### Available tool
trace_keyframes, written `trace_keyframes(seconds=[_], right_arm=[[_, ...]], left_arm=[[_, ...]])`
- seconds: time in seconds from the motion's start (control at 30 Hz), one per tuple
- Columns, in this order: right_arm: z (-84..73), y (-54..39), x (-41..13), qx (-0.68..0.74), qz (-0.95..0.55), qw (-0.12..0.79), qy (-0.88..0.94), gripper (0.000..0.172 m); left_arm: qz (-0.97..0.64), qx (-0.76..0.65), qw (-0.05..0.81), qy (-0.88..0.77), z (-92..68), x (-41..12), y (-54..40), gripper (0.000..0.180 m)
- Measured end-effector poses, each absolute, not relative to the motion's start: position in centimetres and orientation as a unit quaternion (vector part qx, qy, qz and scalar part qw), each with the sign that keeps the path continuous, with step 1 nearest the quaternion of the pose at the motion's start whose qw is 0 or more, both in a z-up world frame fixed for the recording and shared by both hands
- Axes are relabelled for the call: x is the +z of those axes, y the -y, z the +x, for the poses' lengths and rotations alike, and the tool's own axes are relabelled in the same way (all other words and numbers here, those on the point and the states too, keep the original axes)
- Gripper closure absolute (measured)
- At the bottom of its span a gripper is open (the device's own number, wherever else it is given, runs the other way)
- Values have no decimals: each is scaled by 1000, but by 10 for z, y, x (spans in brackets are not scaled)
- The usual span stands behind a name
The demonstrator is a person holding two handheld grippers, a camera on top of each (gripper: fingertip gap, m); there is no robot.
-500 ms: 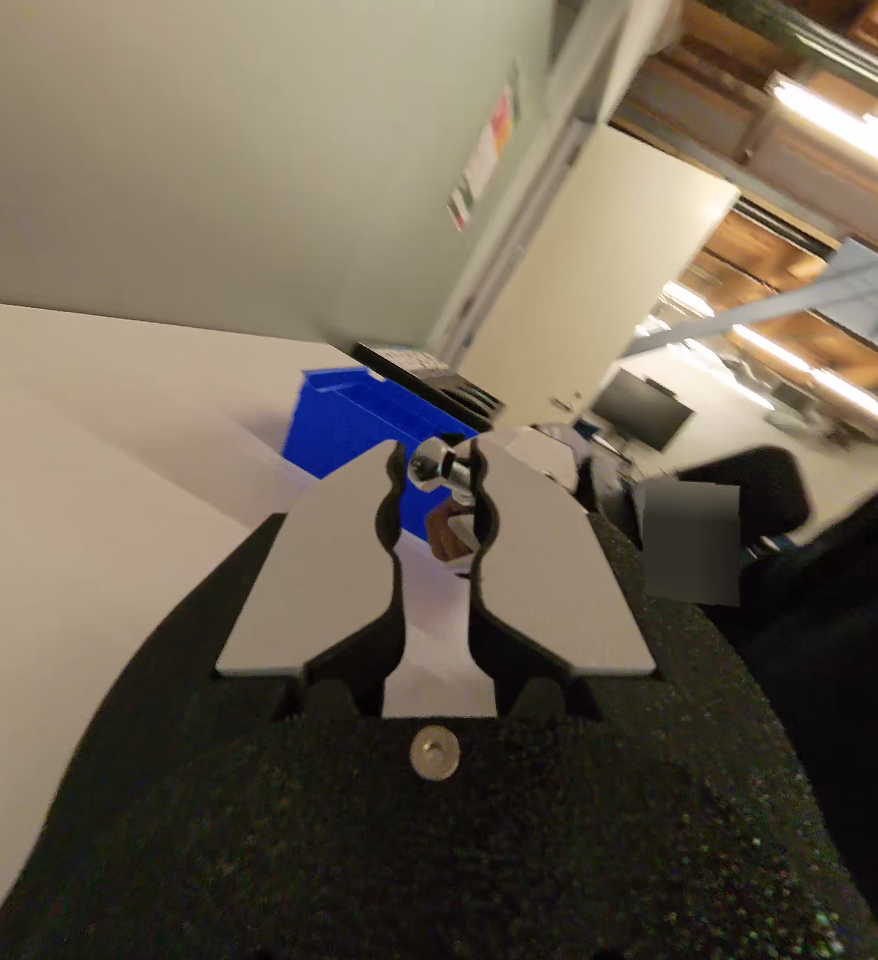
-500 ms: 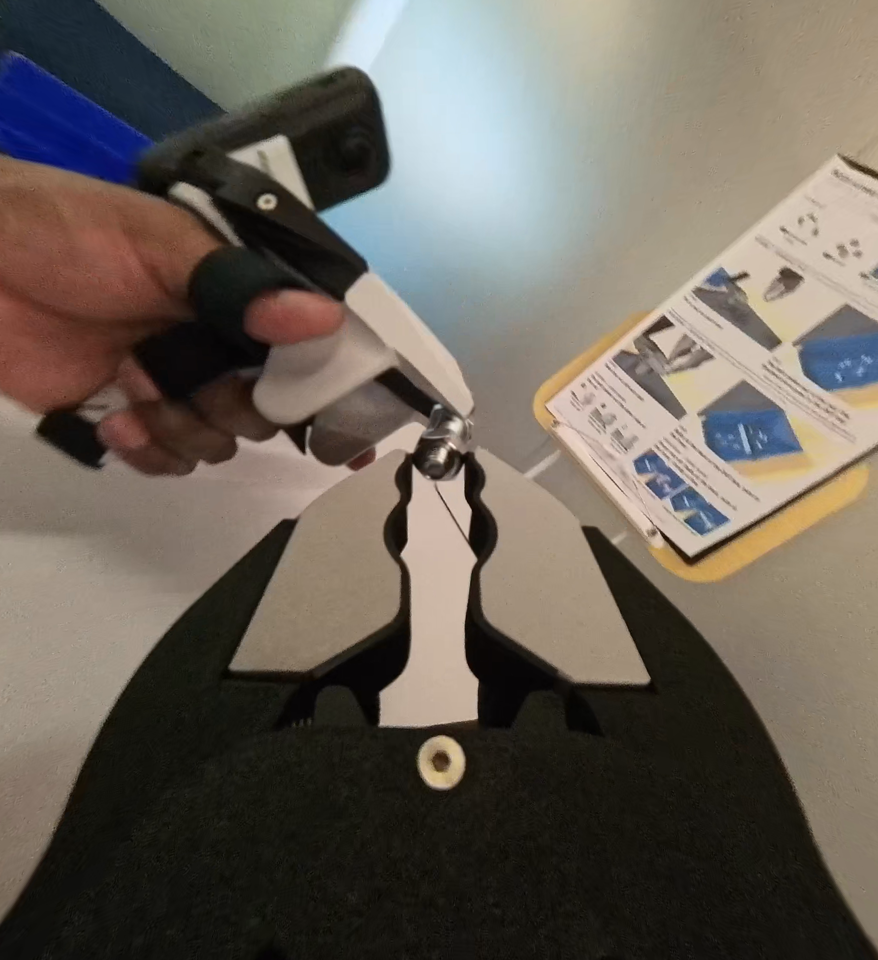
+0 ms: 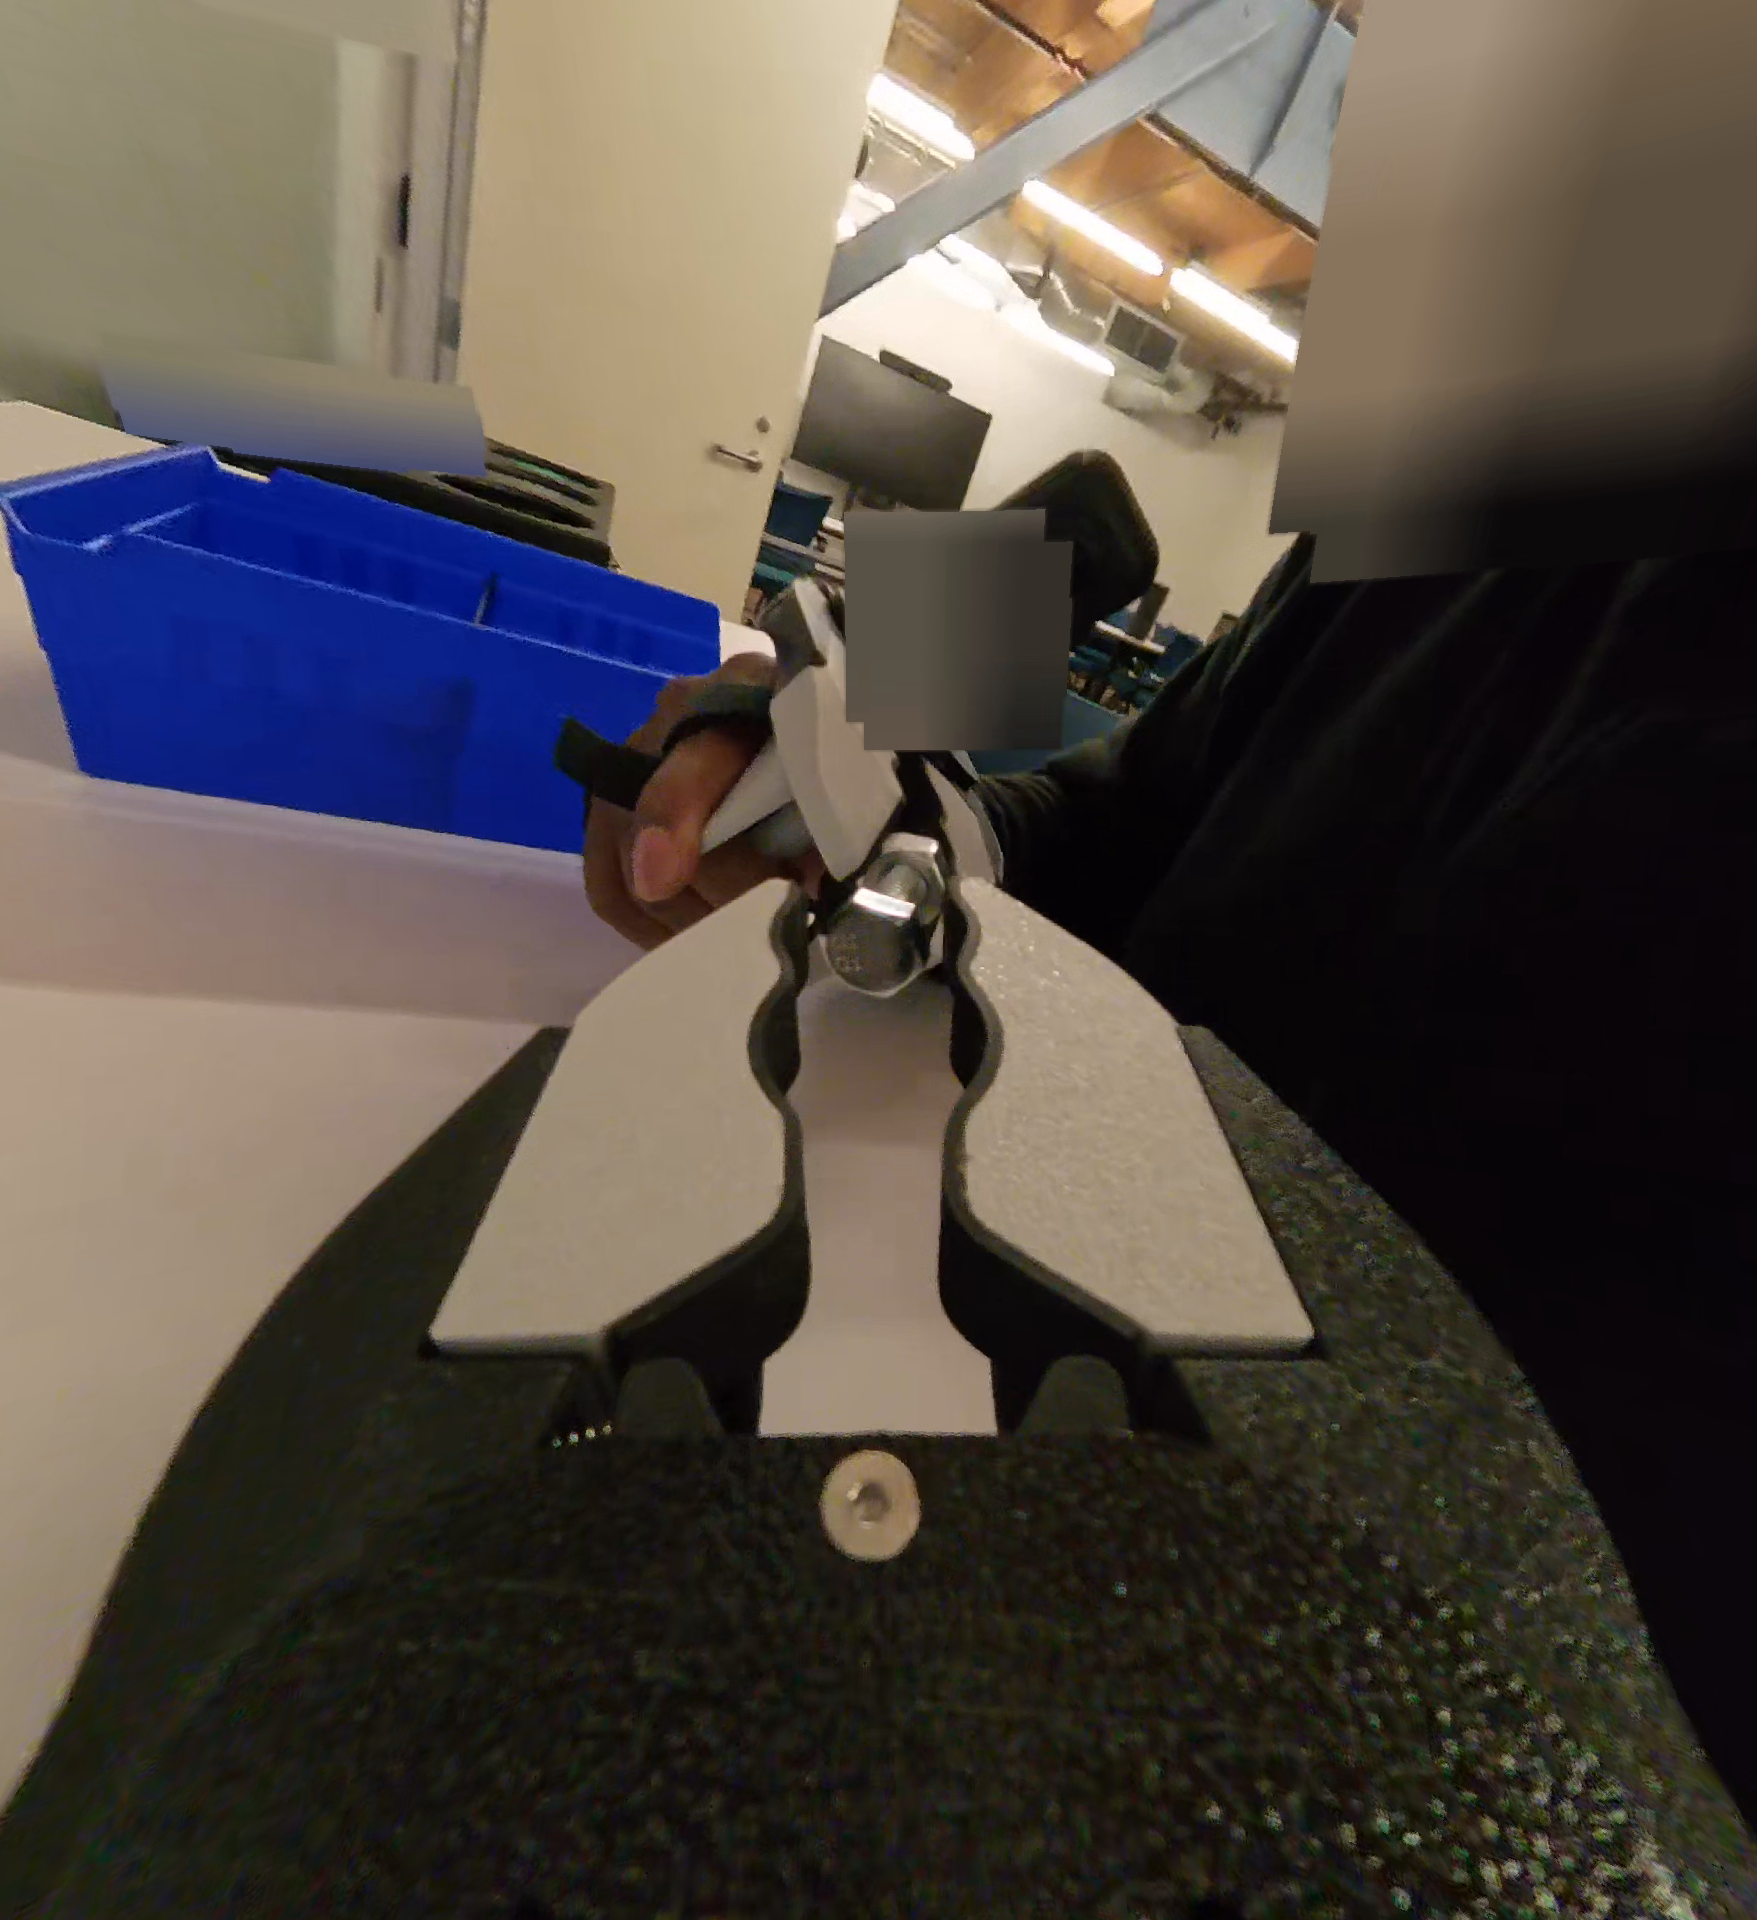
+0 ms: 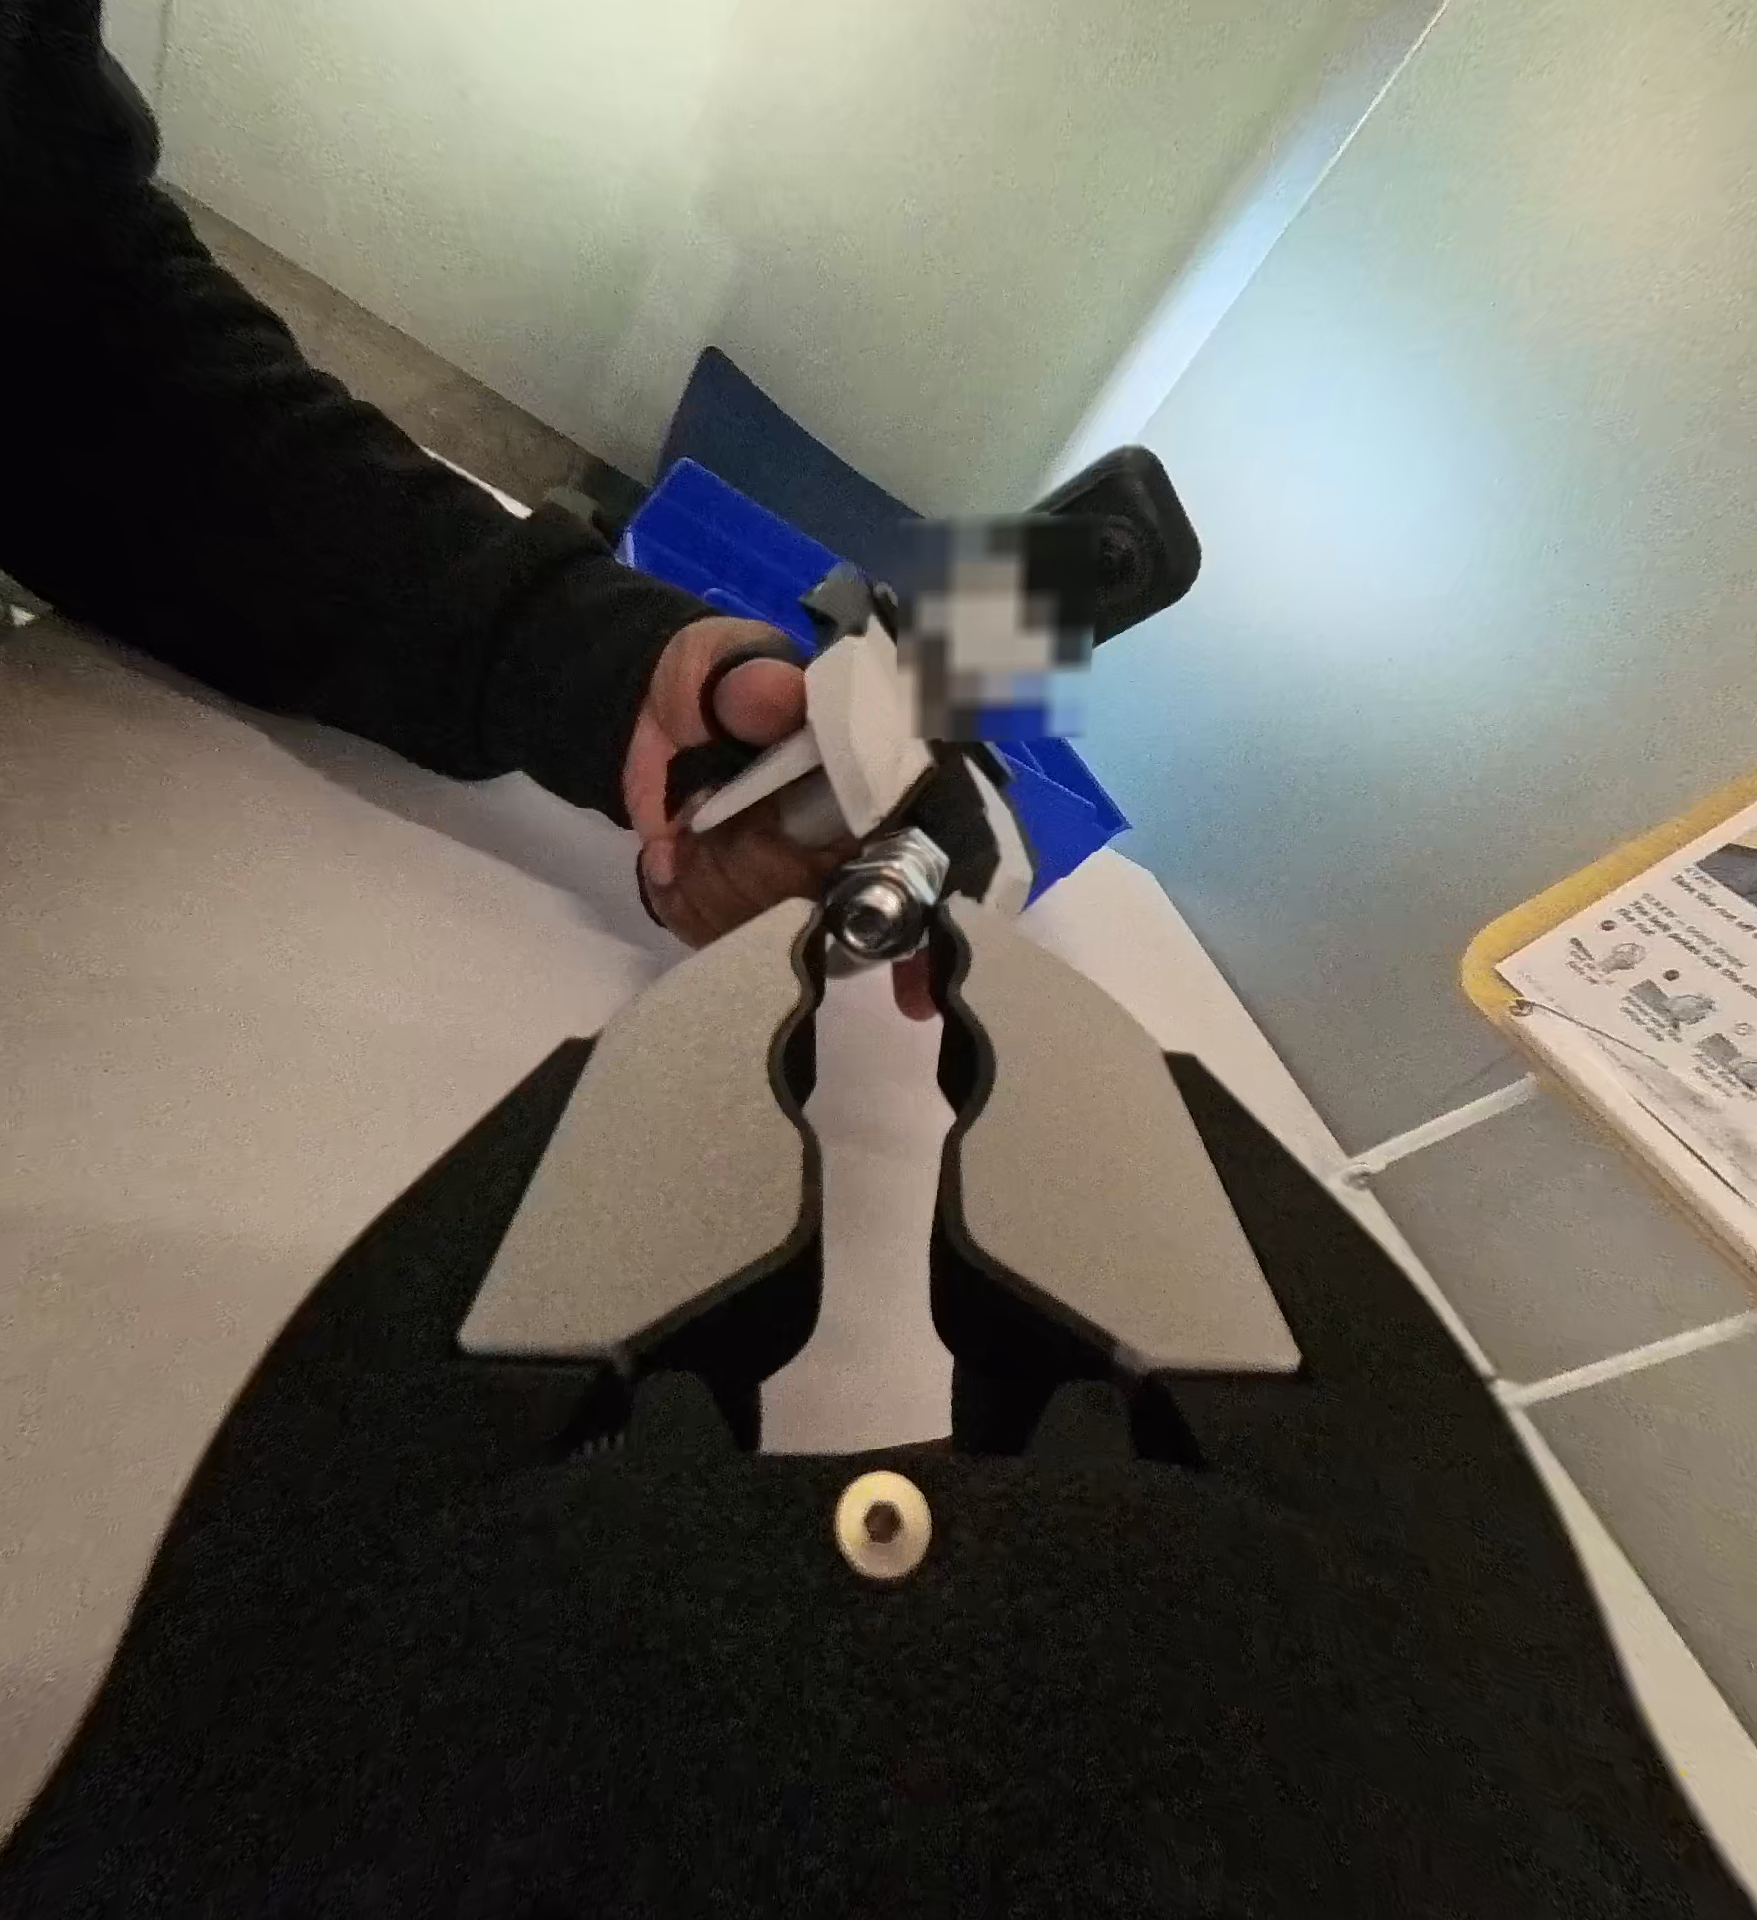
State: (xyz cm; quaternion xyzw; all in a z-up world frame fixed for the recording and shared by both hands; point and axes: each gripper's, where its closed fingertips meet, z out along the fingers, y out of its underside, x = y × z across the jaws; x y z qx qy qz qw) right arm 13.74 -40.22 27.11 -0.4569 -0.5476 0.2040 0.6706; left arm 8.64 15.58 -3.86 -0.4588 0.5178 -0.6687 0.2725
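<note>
Left hand-held gripper (image 3: 879, 935) narrowly open, pads clamping silver bolt (image 3: 874, 940) head; right hand-held gripper (image 4: 879, 925) clamping nut (image 4: 905, 862) end; blue bin (image 3: 334, 644) on desk (image 3: 126, 1143).

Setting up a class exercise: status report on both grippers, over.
Right gripper clamped on nut. Left gripper around bolt head, contact unclear. Blue bin behind, clear of both.

1. A pale, plain white table (image 3: 178, 1195) fills the left and lower left of the left wrist view.
2. A blue plastic bin (image 3: 334, 665) stands on it in the upper left, open at the top with a divider inside.
3. In the right wrist view, the table's white edge (image 4: 1196, 997) runs down to the right, with grey floor (image 4: 1476, 623) beyond it.
</note>
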Motion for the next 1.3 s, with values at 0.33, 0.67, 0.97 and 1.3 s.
trace_keyframes(seconds=[0.33,0.67,0.97,1.3], right_arm=[[135,406,269,234,-451,669,542,153],[134,406,269,262,-455,669,525,153],[134,404,269,306,-468,664,497,154],[139,394,260,340,-532,621,465,151]], left_arm=[[-449,-676,255,-525,85,-49,-151,158],[-445,-674,260,-528,84,-52,-150,161],[-432,-670,291,-529,80,-45,-150,162],[-437,-610,374,-545,84,-49,-164,163]])
